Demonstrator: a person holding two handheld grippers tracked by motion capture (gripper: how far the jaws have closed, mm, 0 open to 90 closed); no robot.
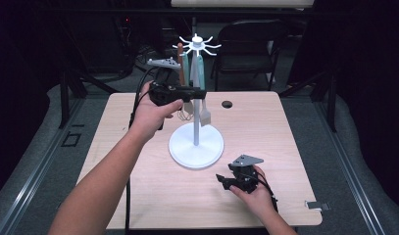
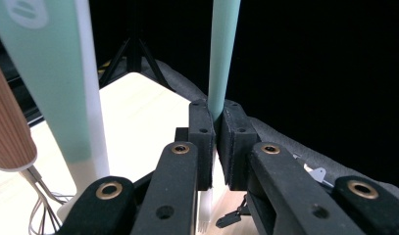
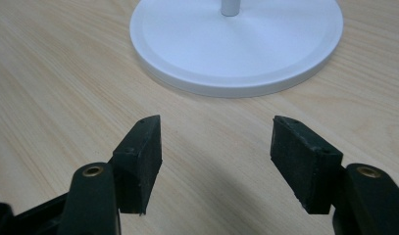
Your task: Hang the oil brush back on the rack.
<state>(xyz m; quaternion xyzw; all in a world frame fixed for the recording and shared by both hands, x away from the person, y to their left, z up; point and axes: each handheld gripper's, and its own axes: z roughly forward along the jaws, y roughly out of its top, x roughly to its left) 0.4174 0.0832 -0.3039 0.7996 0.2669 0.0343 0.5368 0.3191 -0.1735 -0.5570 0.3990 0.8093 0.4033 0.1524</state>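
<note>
Left gripper [image 2: 215,147] clamps the mint-green utensil handle [image 2: 223,54], which hangs vertically from the rack hook [image 1: 205,52] directly above; right gripper [image 3: 216,156] rests wide apart, empty.

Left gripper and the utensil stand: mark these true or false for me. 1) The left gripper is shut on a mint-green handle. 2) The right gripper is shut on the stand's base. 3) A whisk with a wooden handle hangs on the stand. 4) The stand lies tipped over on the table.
1) True: the left gripper is clamped on the mint-green handle of a utensil hanging from the stand.
2) False: the right gripper is open over bare table, short of the white base.
3) True: the whisk hangs beside the green utensils.
4) False: the stand is upright on its base.
</note>
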